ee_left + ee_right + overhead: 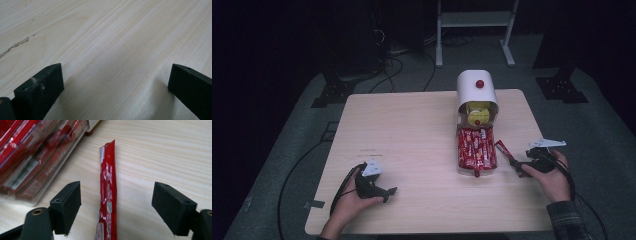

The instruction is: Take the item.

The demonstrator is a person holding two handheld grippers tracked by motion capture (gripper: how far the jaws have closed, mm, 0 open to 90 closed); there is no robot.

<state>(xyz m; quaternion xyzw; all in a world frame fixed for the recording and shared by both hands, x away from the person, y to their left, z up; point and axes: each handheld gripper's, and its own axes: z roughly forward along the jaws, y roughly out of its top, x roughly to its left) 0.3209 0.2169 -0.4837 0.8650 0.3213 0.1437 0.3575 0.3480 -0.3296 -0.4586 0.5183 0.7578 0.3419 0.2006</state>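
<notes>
Just right of the clear tray [476,169], near the table's front right corner, the right gripper [516,165] lies low over a single red sachet [108,192]. The right gripper view shows its jaws spread wide with the sachet lying flat on the table [402,130] between them, neither pad touching it. It has hold of nothing.

Risks, as judged from this position:
- The sachet lies lengthwise along the gap, so the pads would close on its narrow sides. A thin, glossy packet may buckle or squirt out instead of seating.
- The pads stand above the wood on either side. If they close too high they will pass over the flat packet; too low and they scrape the table.
- The tray wall stands just beside the left-hand jaw in the right gripper view. A sideways drift toward the tray could knock it and disturb the sachets [476,147] packed inside.

Pose: the right hand [557,175] rests at the table's right edge, right of the tray, gripper pointing toward it. The left hand [354,197] sits well to the left of the tray near the front edge, and the left gripper [387,192] points across bare wood, jaws wide apart and empty.

Beyond the tray, touching its far end, a white dispenser [477,95] with a red knob [480,84] stands undisturbed
</notes>
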